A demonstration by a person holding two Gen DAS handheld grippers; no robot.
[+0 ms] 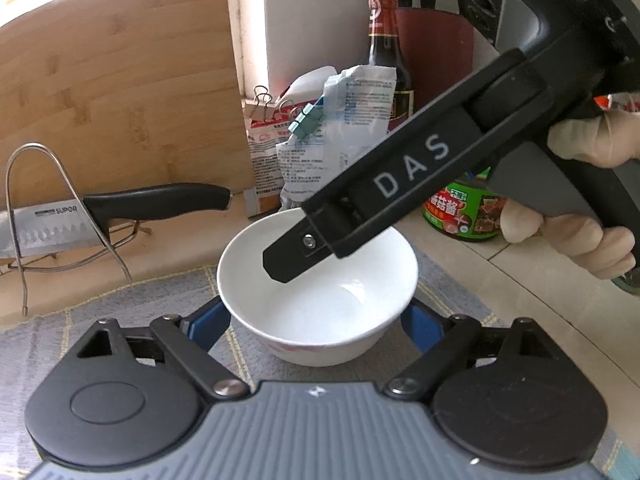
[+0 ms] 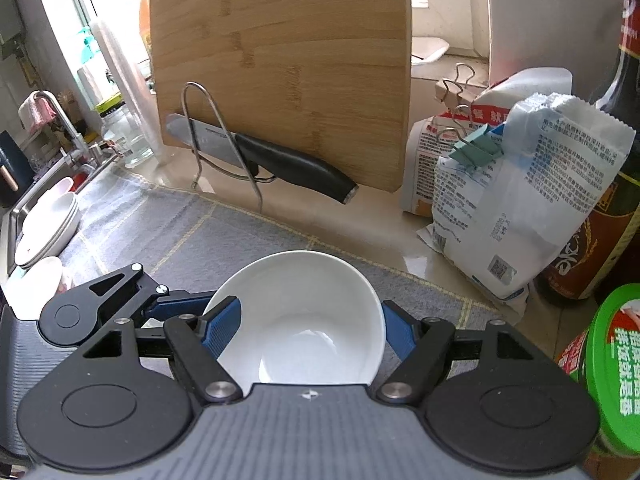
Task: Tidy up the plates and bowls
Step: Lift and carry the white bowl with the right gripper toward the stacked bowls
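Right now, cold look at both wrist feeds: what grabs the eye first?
The white bowl dead centre on the grey mat, with both grippers around it: the left gripper straddles its sides, the right gripper has one pad inside the rim and one outside. Behind it, a black-handled knife lies in a wire rack against the upright bamboo cutting board.

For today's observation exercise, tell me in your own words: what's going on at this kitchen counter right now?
A person holding a gripper in each hand is working on a white bowl that stands on a grey mat. The left gripper and the right gripper both have open fingers on either side of it; neither clearly grips it. A stack of plates waits by the sink, and a knife rests in a wire rack before the cutting board.
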